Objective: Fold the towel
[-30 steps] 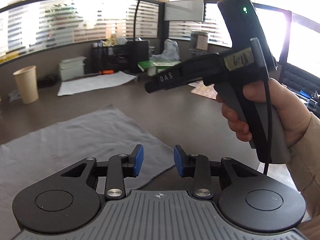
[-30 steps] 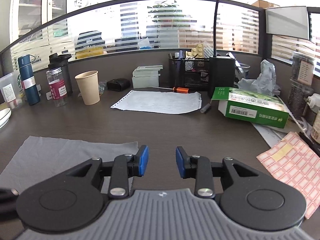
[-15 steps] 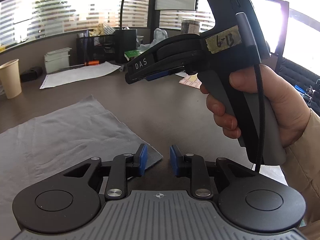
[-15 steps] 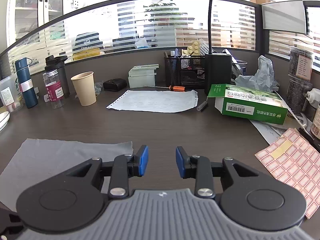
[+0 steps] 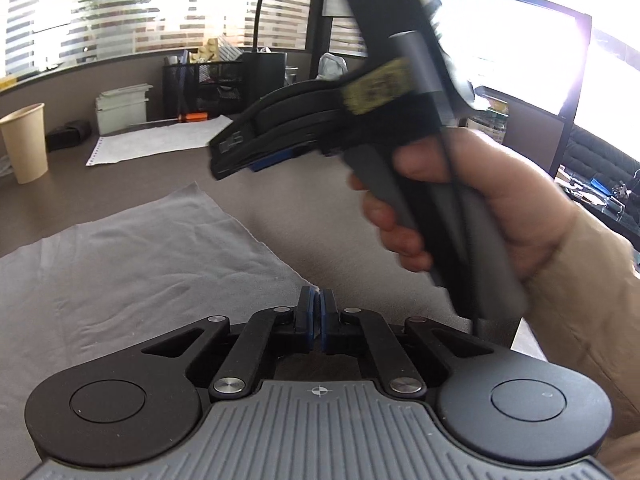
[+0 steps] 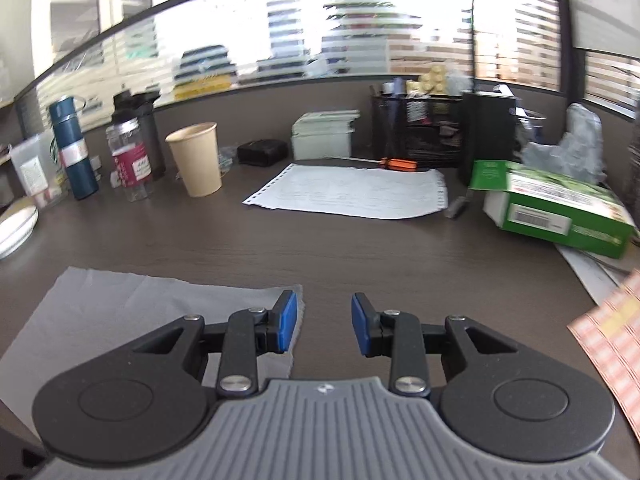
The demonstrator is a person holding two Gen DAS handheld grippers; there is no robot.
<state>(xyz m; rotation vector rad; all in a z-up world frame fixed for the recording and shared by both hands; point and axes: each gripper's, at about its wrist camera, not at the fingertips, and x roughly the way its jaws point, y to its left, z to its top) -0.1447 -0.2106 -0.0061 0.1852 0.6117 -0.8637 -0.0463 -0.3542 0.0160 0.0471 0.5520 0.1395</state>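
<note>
In the left wrist view, our left gripper (image 5: 316, 312) has just been closing, and its blue pads (image 5: 305, 314) now pinch the near right corner of the grey towel (image 5: 132, 268), which lies flat on the dark desk (image 5: 304, 216). Only a sliver of cloth shows between the pads, so we judge the hold shallow: a quick lift could pull the corner free and drop it back. The person's right hand (image 5: 472, 204) carries the other tool just above and beyond us, blurred; if both tools crowd this corner, they could knock together.

In the right wrist view, our right gripper (image 6: 324, 322) hangs with its jaws apart and nothing between them, over the far right corner of the towel (image 6: 160, 308). The left pad (image 6: 287, 322) sits above the cloth's edge while the right pad is over bare desk (image 6: 360, 240), so closing here could miss the fabric or catch only a thread of hem. If we lift with one corner held and the other missed, the towel would drag askew and the fold would come out crooked. A paper cup (image 6: 196, 158) and a printed sheet (image 6: 352, 192) stand well beyond; a long sweep forward with the cloth could reach them.
</note>
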